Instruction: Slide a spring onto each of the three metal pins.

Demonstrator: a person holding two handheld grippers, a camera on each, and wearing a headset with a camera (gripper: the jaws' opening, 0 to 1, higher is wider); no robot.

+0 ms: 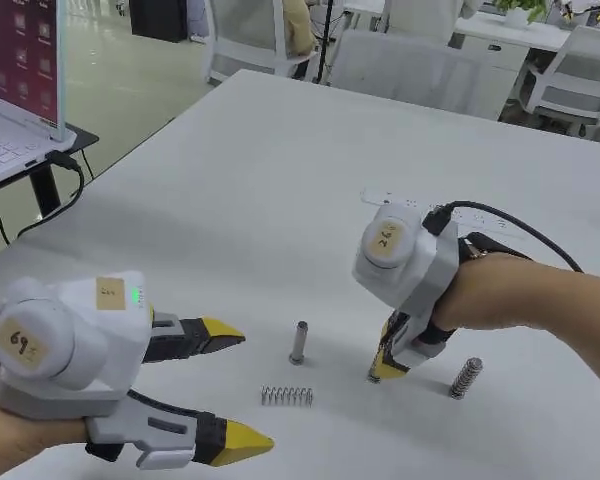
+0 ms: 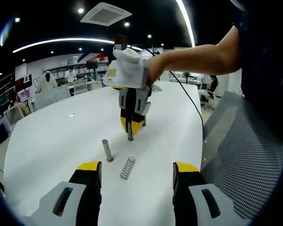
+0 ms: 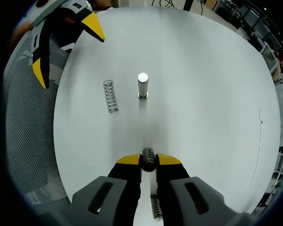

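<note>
Between the yellow-tipped jaws of the right gripper (image 3: 149, 161), which are closed almost completely, sits the top of a held spring (image 3: 148, 154). The gripper points straight down, and the spring stands upright with its foot on the white tabletop (image 1: 280, 180). Whether a pin is inside it cannot be told. Just beside this gripper, on the person's right, a third spring (image 1: 466, 377) stands slightly tilted on the tabletop. On the other side, a bare pin (image 1: 299, 342) stands upright with nothing on it. A loose spring (image 1: 286, 396) lies flat near the pin, closer to the tabletop's near edge. Further left, the left gripper (image 1: 234, 384) hovers with its jaws wide apart and nothing between them. It points toward the loose spring and the pin. A black cable (image 1: 520, 225) runs from the right gripper back across the tabletop. An open laptop (image 1: 15, 90) sits on a stand past the left edge, and white chairs (image 1: 570, 80) stand beyond the far edge.
</note>
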